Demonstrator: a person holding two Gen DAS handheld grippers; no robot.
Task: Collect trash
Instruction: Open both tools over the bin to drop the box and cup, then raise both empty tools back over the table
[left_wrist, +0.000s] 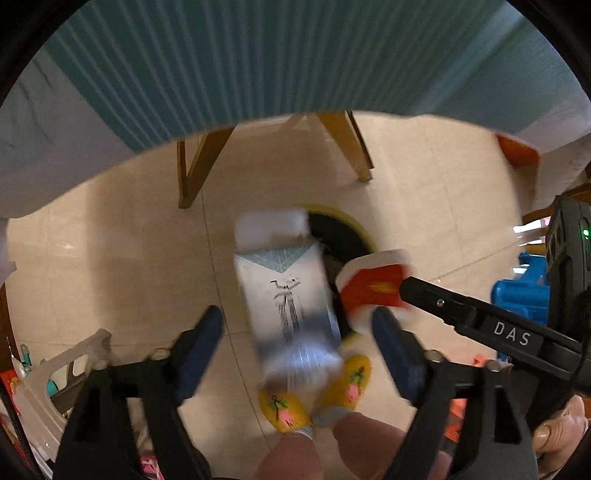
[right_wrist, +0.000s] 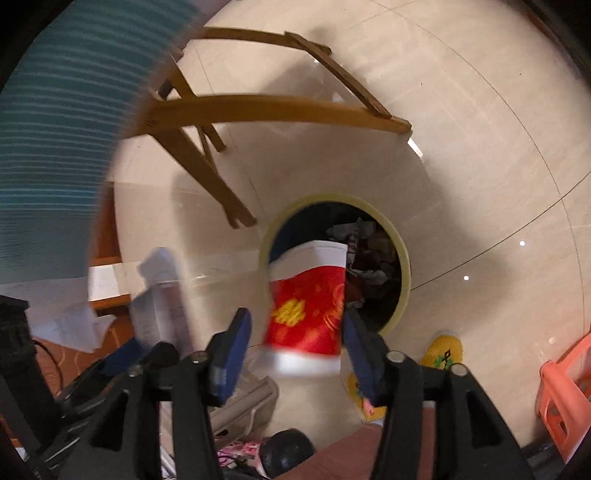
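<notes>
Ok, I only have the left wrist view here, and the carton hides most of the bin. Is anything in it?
Observer: Yes. The right wrist view shows crumpled trash inside the bin.
Operator: Is the right gripper clamping the cup?
Observer: No. The cup sits between the right gripper fingers, with a clear gap at one finger.
Operator: Is the cup over the bin?
Observer: Partly. In that view its white top overlaps the bin's opening, while its base lies short of the rim.
</notes>
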